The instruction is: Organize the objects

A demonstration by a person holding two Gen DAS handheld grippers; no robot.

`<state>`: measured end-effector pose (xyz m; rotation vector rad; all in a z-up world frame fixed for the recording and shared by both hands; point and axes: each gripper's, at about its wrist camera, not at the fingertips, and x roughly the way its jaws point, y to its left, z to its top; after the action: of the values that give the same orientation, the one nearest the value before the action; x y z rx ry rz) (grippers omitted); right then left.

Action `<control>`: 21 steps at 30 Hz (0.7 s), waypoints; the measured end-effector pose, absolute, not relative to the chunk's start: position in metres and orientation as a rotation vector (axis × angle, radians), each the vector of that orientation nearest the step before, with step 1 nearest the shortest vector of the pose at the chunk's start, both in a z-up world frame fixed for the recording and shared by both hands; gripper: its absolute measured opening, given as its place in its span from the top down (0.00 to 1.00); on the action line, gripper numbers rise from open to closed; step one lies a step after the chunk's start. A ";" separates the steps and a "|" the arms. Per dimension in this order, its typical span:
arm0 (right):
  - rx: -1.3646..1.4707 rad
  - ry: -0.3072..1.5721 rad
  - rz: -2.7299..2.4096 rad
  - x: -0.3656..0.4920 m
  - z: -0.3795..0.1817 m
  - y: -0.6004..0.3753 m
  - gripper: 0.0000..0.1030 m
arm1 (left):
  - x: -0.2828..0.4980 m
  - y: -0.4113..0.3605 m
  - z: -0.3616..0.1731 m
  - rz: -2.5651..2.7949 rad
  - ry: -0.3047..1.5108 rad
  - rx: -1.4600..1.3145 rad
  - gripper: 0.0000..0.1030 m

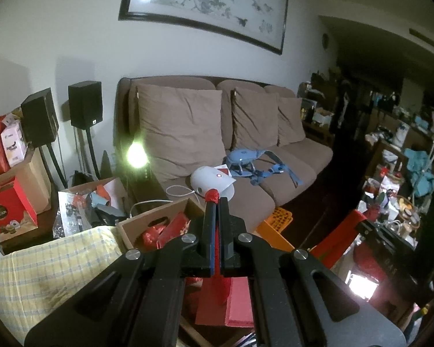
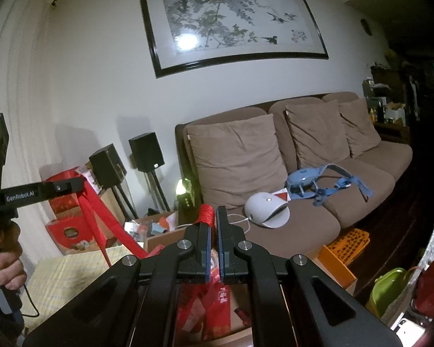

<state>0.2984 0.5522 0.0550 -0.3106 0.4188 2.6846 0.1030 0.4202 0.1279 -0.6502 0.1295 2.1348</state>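
In the living room, before the sofa:
Left tool: jaws pressed together on a flat red ribbon-like strip, which runs between the pads and hangs out below them; a red thread-wrapped knob shows at the tips.
Right tool: jaws nearly together, clamping a red cord-wrapped end at its left fingertip.
Red strip in the right wrist view: it slopes from the left tool down toward the right tool, so it is held up between the two tools.
Person's hand: wrapped around the left tool's handle.
Open brown cardboard box: below the tools, with red packets inside.
Long brown fabric sofa: behind the box; a white dome-shaped device and a blue strapped harness lie on its seat, just beside each other.
Yellow checked cloth: to the left of the box.
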 end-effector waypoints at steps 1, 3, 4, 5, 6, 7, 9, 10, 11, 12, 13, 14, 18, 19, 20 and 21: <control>-0.314 0.421 2.683 0.298 0.054 0.553 0.98 | 0.103 0.420 0.127 2.134 0.129 -0.654 0.99; -0.315 0.422 2.681 0.299 0.054 0.554 0.98 | 0.103 0.421 0.124 2.130 0.132 -0.663 0.99; -0.314 0.423 2.681 0.299 0.054 0.554 0.98 | 0.104 0.422 0.123 2.129 0.136 -0.663 0.99; -0.312 0.424 2.680 0.299 0.055 0.554 0.98 | 0.105 0.423 0.123 2.126 0.141 -0.663 0.99; -0.310 0.425 2.679 0.300 0.055 0.555 0.98 | 0.106 0.423 0.123 2.124 0.143 -0.662 0.99; -0.307 0.426 2.680 0.301 0.055 0.555 0.98 | 0.107 0.424 0.123 2.122 0.145 -0.659 0.99; -0.305 0.425 2.677 0.302 0.055 0.555 0.98 | 0.108 0.425 0.124 2.120 0.146 -0.655 0.99; -0.303 0.425 2.676 0.303 0.055 0.556 0.98 | 0.109 0.426 0.125 2.119 0.146 -0.653 0.99; -0.303 0.427 2.676 0.302 0.055 0.556 0.98 | 0.109 0.426 0.126 2.118 0.146 -0.652 0.99; -0.302 0.427 2.675 0.302 0.055 0.556 0.98 | 0.109 0.426 0.126 2.118 0.147 -0.651 0.99; -0.303 0.427 2.675 0.302 0.054 0.556 0.98 | 0.110 0.426 0.126 2.119 0.148 -0.650 0.99; -0.302 0.428 2.674 0.302 0.054 0.557 0.98 | 0.109 0.426 0.126 2.119 0.148 -0.650 0.99; -0.312 0.428 2.675 0.303 0.054 0.557 0.98 | 0.107 0.426 0.124 2.121 0.139 -0.671 0.99; -0.312 0.429 2.676 0.303 0.054 0.557 0.98 | 0.107 0.425 0.123 2.122 0.140 -0.673 0.99; -0.310 0.429 2.676 0.303 0.055 0.557 0.98 | 0.106 0.425 0.124 2.123 0.141 -0.672 0.99; -0.308 0.430 2.678 0.304 0.055 0.557 0.98 | 0.106 0.424 0.124 2.124 0.141 -0.671 0.99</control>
<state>0.3035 0.5571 0.0552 -0.3081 0.4297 2.6781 0.1058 0.4243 0.1239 -0.6706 0.1412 2.1243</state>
